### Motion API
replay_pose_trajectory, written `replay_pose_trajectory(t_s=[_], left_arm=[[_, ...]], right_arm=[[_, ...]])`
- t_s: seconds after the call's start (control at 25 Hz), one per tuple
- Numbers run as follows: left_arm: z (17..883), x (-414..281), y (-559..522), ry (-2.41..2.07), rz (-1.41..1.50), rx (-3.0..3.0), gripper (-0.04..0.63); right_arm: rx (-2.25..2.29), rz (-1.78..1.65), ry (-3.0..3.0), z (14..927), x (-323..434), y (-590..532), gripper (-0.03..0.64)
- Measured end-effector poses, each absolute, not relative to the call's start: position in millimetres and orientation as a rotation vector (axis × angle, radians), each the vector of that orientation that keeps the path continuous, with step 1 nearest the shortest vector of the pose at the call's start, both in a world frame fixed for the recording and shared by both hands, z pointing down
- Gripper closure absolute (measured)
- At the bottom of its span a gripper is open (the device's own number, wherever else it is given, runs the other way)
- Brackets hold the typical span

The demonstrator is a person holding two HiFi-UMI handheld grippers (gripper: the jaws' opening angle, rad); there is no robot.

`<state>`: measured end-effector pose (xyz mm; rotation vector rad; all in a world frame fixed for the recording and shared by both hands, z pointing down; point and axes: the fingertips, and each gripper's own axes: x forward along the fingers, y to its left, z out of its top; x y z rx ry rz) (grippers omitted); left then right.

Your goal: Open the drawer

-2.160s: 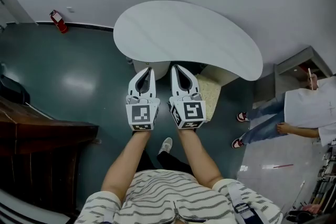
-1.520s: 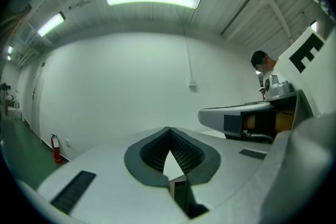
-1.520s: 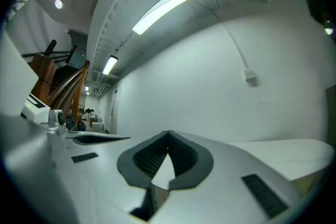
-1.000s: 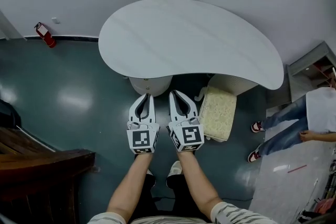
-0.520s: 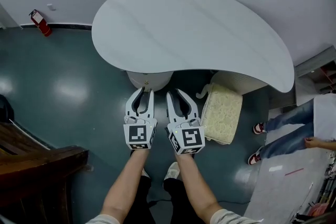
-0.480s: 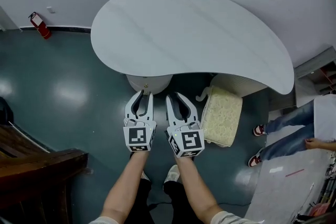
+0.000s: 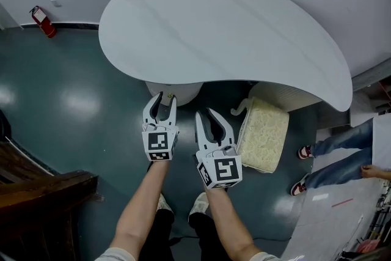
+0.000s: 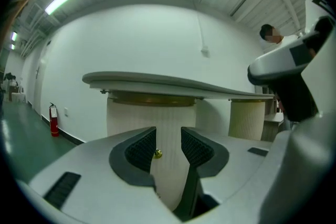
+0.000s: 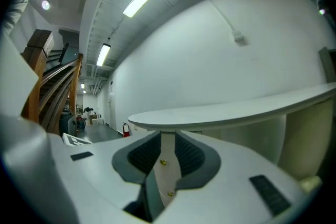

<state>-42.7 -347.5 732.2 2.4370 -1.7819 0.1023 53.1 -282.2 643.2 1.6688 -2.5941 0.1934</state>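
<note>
Under the white bean-shaped table top [image 7: 220, 27] stands a ribbed round pedestal [image 7: 183, 90] that carries small brass knobs. In the left gripper view one knob [image 8: 158, 153] shows in the gap between the jaws, still some way ahead and untouched. My left gripper [image 7: 164, 98] points at the pedestal [image 8: 168, 113]; its jaws are opening with nothing pressed between them. My right gripper [image 7: 206, 113] hangs lower right, a bit back from the pedestal. Its jaws stand a narrow gap apart and frame two knobs [image 9: 163, 162] from a distance, holding nothing.
A cream cushioned stool [image 7: 264, 134] stands right of my right gripper, beside a second ribbed pedestal [image 8: 247, 118]. A person's legs [image 7: 333, 153] are at the far right. A dark wooden stair rail [image 7: 43, 192] fills the lower left, and a red fire extinguisher [image 7: 41, 20] stands by the wall.
Both grippers have sunk below the table top's level. The left one has drawn closer to the pedestal and its jaws have spread apart. The right one now trails behind it.
</note>
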Motion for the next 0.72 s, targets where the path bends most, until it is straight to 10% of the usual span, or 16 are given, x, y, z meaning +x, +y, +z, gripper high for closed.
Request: replay_pose_trajectory(t_s=[0.72], left_arm=[[806, -47, -409, -1.823, 0.223, 2.376, 0.423]], right_arm=[[1.691, 0.189, -2.575, 670, 66, -293, 0.604]])
